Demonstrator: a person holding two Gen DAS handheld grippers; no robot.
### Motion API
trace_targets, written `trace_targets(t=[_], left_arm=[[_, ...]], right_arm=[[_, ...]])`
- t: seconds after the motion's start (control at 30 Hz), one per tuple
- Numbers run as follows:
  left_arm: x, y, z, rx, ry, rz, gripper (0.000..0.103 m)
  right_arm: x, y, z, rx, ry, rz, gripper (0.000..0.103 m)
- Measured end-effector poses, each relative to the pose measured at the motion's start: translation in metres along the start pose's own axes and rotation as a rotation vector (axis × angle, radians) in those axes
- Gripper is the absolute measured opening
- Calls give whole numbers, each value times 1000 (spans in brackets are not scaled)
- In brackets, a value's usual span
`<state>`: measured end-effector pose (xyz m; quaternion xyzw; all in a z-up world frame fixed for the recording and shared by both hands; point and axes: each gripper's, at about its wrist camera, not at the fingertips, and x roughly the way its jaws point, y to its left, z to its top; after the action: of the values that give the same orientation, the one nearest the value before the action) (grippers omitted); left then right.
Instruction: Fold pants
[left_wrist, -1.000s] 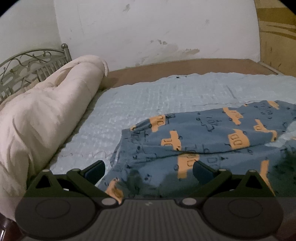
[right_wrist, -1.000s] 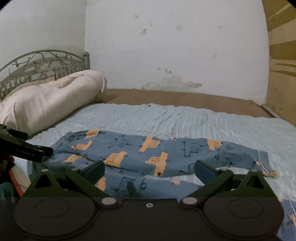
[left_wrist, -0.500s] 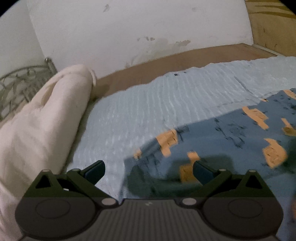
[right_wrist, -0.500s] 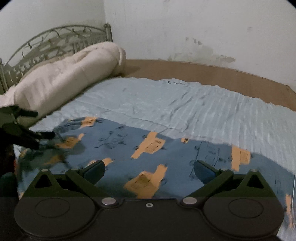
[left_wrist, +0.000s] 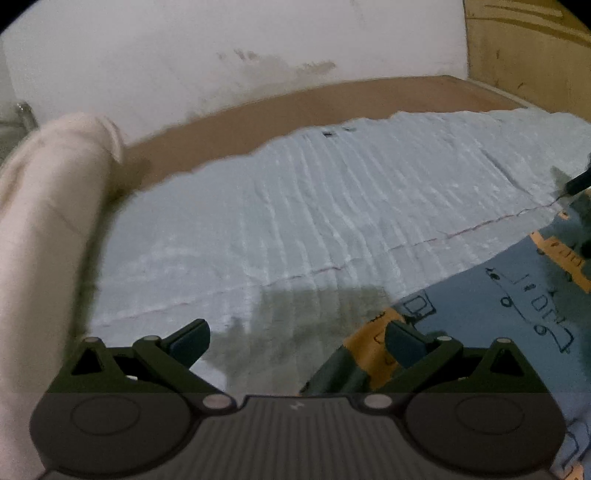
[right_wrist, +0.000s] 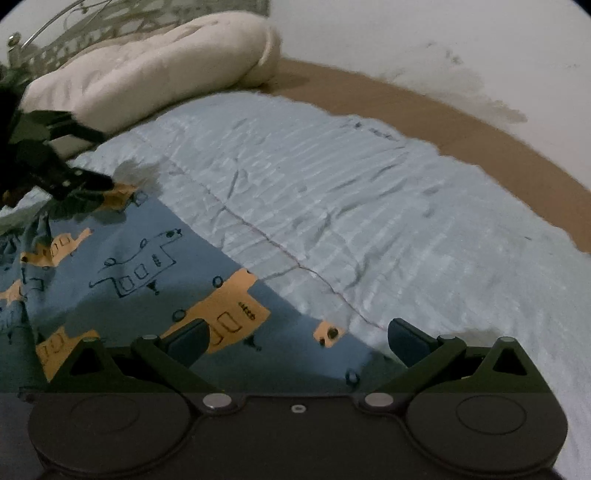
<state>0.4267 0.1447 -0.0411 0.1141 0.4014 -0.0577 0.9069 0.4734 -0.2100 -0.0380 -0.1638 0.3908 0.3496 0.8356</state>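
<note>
The pants (right_wrist: 122, 273) are blue with orange vehicle prints and lie on a light blue bedspread (right_wrist: 332, 192). In the right wrist view they fill the lower left; my right gripper (right_wrist: 297, 338) is open low over their far edge. In the left wrist view the pants (left_wrist: 491, 314) lie at the lower right. My left gripper (left_wrist: 297, 338) is open, its right finger at the pants' corner, its left over the bedspread (left_wrist: 295, 214). The left gripper also shows at the left of the right wrist view (right_wrist: 74, 173), at the pants' far corner.
A rolled cream duvet (right_wrist: 155, 62) lies along the metal headboard (right_wrist: 44, 44), also at the left of the left wrist view (left_wrist: 48, 221). A brown bed edge (left_wrist: 295, 107) runs below a stained white wall. A wooden panel (left_wrist: 524, 44) stands at the right.
Both grippers have dropped lower and moved forward to the far edge of the pants. The views now tilt down at the bedspread. Both stay open.
</note>
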Motion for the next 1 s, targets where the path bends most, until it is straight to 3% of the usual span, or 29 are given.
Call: trace_targets(t=[0.2, 0.47, 0.53, 0.67, 0.8, 0.83, 0.87, 0.93, 1.0], left_arm=[[24, 19, 4, -1, 83, -99, 102], [24, 23, 0, 48, 127, -279, 100], [27, 19, -1, 56, 158, -282, 79], [28, 13, -4, 52, 175, -288, 67], [25, 7, -4, 55, 175, -270, 57], [24, 8, -4, 40, 180, -269, 47], [21, 7, -4, 28, 183, -267, 42], [16, 5, -4, 39, 183, -251, 21], [11, -1, -4, 60, 182, -223, 10]], right_arm=[[31, -8, 14, -56, 40, 66, 101], [38, -10, 16, -62, 52, 164, 73], [37, -13, 16, -49, 61, 167, 64], [35, -11, 16, -62, 80, 136, 47], [37, -2, 11, -73, 67, 60, 43], [37, 2, 9, -72, 61, 43, 39], [35, 6, 9, -76, 58, 33, 28], [32, 12, 8, -81, 66, 37, 11], [29, 20, 7, -99, 78, 20, 5]])
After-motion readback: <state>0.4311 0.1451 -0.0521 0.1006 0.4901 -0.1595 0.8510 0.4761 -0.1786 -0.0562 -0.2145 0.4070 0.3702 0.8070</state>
